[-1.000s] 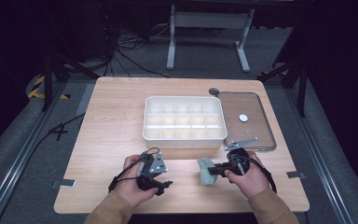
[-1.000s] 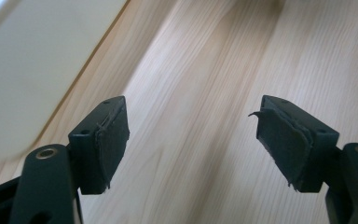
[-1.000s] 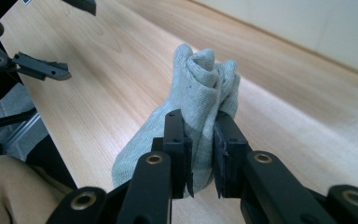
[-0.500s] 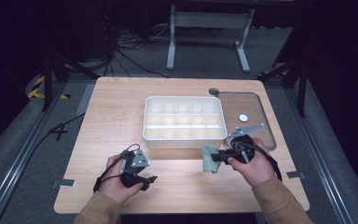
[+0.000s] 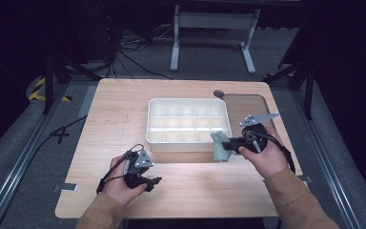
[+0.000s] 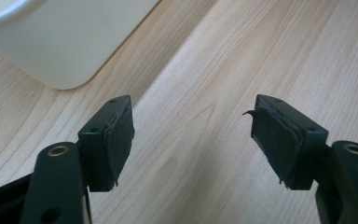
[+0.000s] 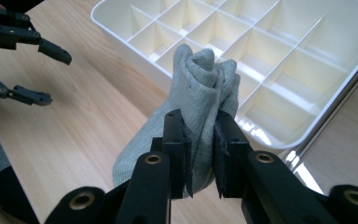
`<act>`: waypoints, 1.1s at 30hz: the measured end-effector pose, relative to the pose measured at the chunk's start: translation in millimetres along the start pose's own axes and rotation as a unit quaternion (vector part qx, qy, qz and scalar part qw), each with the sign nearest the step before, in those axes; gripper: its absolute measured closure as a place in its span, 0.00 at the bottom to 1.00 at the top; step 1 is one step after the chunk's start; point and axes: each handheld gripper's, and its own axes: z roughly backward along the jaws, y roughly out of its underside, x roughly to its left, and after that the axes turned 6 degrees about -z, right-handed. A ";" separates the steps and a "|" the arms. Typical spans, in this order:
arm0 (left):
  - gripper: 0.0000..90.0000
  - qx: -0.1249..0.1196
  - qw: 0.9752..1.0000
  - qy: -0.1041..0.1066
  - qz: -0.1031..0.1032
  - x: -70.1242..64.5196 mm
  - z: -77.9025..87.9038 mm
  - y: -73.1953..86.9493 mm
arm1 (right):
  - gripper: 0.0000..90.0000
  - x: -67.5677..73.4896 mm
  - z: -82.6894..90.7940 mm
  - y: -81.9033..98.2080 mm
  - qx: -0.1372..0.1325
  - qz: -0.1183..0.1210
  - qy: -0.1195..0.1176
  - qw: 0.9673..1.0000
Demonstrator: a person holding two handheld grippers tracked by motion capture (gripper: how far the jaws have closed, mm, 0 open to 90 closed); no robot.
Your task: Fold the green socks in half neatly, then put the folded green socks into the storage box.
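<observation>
**Rolled sock at the tray's near edge**

From the high view, we see the right gripper (image 5: 229, 144) holding a grey sock (image 5: 219, 147) just over the near right corner of the white tray (image 5: 157, 135), off the worktop (image 5: 114, 102). The tray's cells lie straight ahead of the jaws, so this hand is much the nearer one. The left gripper (image 5: 153, 181) sits well apart, low at the near left.

In the left gripper view, we find its jaws spread wide over bare wood with nothing between them, a tray corner (image 6: 65, 42) beyond.

In the right gripper view, our jaws pinch the sock (image 7: 200, 107) at its middle. It is a soft, pale grey knit roll, its long axis upright, the top bulging above the pads toward the nearest cells.
</observation>
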 end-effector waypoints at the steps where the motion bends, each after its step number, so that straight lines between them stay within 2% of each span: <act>1: 0.34 0.000 1.000 -0.001 0.001 -0.4 0.4 0.8 | 0.86 -0.4 0.5 -1.9 -0.002 0.001 0.003 1.000; 12: 0.34 -0.001 1.000 -0.012 0.012 1.2 7.5 9.0 | 0.86 -8.0 -0.7 -21.4 -0.015 0.034 0.027 0.999; 18: 0.34 -0.001 1.000 -0.020 0.023 2.5 11.2 15.5 | 0.86 -14.1 -2.1 -31.3 -0.018 0.041 0.034 0.998; 24: 0.34 0.002 0.999 -0.028 0.032 1.8 16.9 23.4 | 0.86 -22.9 -11.6 -42.9 -0.006 0.053 0.055 0.997; 33: 0.34 -0.002 0.998 -0.045 0.050 -3.1 35.5 44.6 | 0.85 -33.6 -28.8 -62.4 0.017 0.076 0.081 0.994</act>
